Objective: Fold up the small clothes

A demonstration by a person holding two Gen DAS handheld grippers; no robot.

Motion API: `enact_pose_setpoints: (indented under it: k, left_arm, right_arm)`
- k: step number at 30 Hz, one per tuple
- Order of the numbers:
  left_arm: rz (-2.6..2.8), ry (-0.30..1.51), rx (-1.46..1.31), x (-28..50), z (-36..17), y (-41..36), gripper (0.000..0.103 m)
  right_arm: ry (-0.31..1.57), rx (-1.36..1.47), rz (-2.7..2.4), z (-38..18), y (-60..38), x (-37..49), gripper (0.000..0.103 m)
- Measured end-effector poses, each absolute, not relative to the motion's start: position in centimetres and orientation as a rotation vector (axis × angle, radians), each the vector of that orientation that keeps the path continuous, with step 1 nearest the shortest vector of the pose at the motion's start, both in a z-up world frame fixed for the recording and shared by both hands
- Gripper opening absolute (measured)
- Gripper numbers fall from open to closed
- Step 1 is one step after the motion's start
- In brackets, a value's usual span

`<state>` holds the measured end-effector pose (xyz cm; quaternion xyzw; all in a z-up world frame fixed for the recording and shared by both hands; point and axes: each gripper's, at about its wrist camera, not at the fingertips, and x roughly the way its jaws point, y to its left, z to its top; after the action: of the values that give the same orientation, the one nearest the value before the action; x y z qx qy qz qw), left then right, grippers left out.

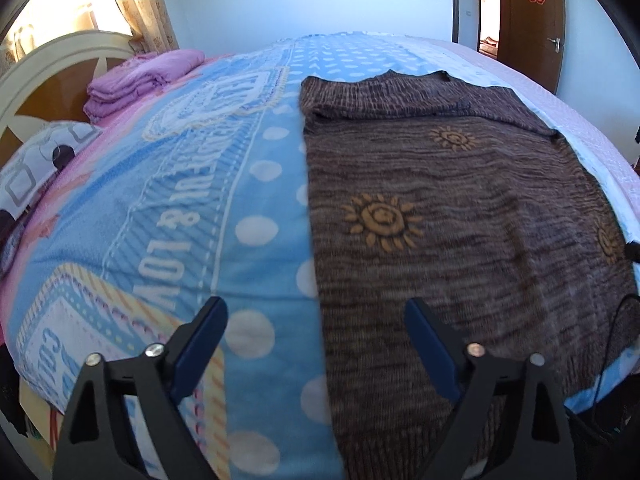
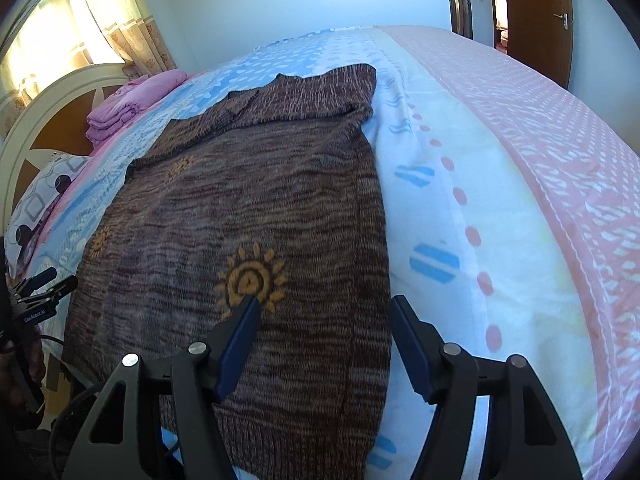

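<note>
A brown knit sweater (image 1: 460,208) with orange sun motifs lies flat on the bed, sleeves folded across its upper part, hem toward me. It also shows in the right wrist view (image 2: 248,208). My left gripper (image 1: 316,306) is open and empty, hovering over the sweater's left edge near the hem. My right gripper (image 2: 322,304) is open and empty above the sweater's right edge near the hem. The left gripper also shows at the left edge of the right wrist view (image 2: 44,284).
The bed has a blue patterned blanket (image 1: 180,200) on the left and a white and pink cover (image 2: 520,200) on the right. Folded purple cloth (image 1: 136,80) and a pillow (image 1: 36,168) lie by the headboard (image 1: 40,76). A wooden door (image 1: 532,20) stands beyond the bed.
</note>
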<state>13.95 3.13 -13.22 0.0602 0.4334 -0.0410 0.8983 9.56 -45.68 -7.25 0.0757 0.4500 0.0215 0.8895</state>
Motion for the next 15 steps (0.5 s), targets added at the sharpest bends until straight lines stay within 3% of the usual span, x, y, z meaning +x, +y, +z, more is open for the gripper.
enact_pose_setpoints:
  k: [4,15]
  left_arm:
    - [-0.114,0.930,0.068,12.7,-13.4,3.9,0.078]
    - [-0.168,1.024,0.010,9.7,-15.1,4.1,0.061]
  right_arm:
    - [0.956,0.145,0.043,-8.0,-45.6,8.0,0.067]
    - [0.981,0.102,0.061,-8.8,-45.2,4.3,0.067]
